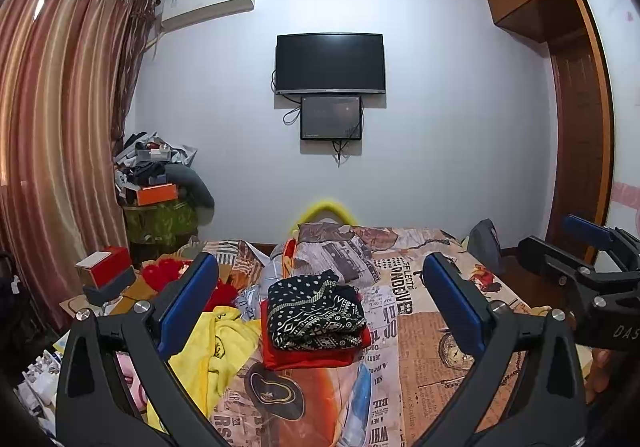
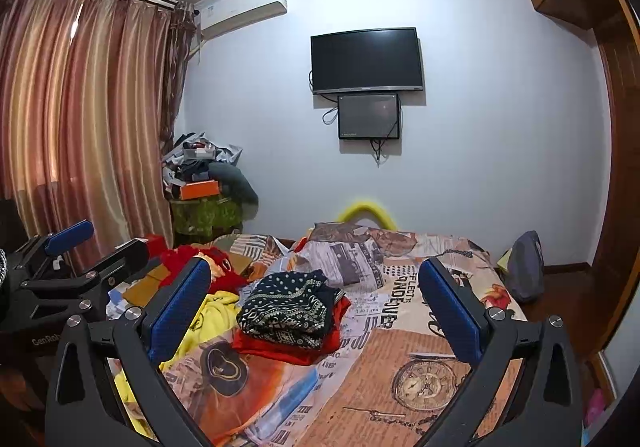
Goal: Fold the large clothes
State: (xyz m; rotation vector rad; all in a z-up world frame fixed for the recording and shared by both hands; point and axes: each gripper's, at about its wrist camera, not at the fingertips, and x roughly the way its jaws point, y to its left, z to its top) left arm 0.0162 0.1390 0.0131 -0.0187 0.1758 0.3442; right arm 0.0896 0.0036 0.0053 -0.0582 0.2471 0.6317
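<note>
A folded black-and-white patterned garment [image 1: 316, 311] lies on a folded red one [image 1: 312, 355] in the middle of the bed; the stack also shows in the right wrist view [image 2: 284, 313]. A crumpled yellow garment [image 1: 216, 351] lies to its left, also seen in the right wrist view [image 2: 208, 317]. A red garment [image 1: 168, 275] lies further back left. My left gripper [image 1: 320, 279] is open and empty above the bed, short of the stack. My right gripper [image 2: 314, 283] is open and empty too; it shows at the right edge of the left wrist view [image 1: 560, 243].
The bed has a newspaper-print cover [image 1: 440, 327]. Boxes [image 1: 106, 271] and clutter sit at the bed's left. A grey bag [image 2: 524, 271] lies at the far right corner. A piled stand [image 1: 160, 203], curtains [image 1: 60, 127], a wall TV [image 1: 330, 63] and a wardrobe [image 1: 580, 127] surround the bed.
</note>
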